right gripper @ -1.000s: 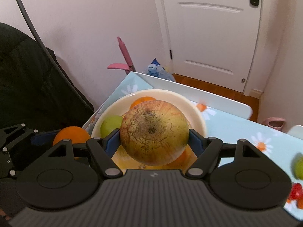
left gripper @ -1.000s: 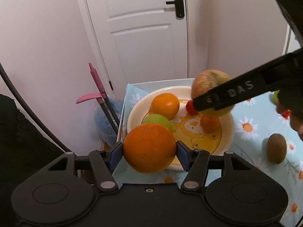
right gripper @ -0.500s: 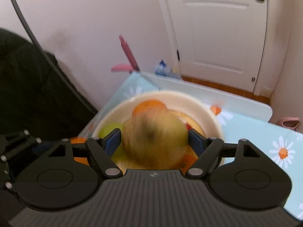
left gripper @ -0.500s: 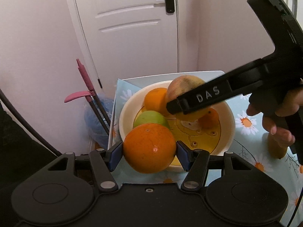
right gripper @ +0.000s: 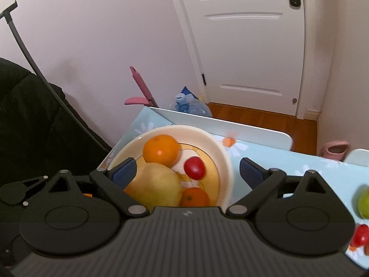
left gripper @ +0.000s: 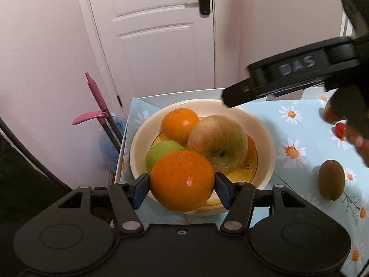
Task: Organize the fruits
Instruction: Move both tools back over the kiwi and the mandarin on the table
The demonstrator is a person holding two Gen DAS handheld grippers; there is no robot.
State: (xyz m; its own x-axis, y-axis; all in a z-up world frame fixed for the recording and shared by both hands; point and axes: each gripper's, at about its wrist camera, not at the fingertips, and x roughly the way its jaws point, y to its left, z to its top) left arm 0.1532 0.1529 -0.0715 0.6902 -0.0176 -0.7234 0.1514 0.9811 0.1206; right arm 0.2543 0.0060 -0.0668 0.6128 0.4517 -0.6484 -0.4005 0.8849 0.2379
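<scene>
In the left wrist view the left gripper (left gripper: 182, 187) is clenched on a large orange (left gripper: 182, 180), its two blue pads pressed against the fruit's sides, and it holds the orange over the near rim of the cream bowl (left gripper: 265, 138). Just beyond the held orange, inside the bowl, lie a green apple (left gripper: 161, 151) ahead and to the left, a big yellowish-red apple (left gripper: 218, 143) ahead and to the right, and a second orange (left gripper: 180, 124) farther off behind them; a small orange fruit is mostly hidden behind the big apple. Off to the right of the claw a kiwi (left gripper: 331, 179) lies on the daisy-print tablecloth (left gripper: 299, 124), apart from the bowl. The right gripper (left gripper: 276, 83) reaches in from the upper right, above the bowl's far rim. In the right wrist view the right gripper (right gripper: 187, 170) is released, its blue pads spread wide with nothing between them, one over the bowl's left side and the other outside the bowl's right rim (right gripper: 227, 161). The big apple (right gripper: 156, 188) rests in the bowl just beside the left finger. Ahead of the claw sit the orange (right gripper: 161, 149) and a small red fruit (right gripper: 194, 168), with a small mandarin (right gripper: 194, 197) close below it.
</scene>
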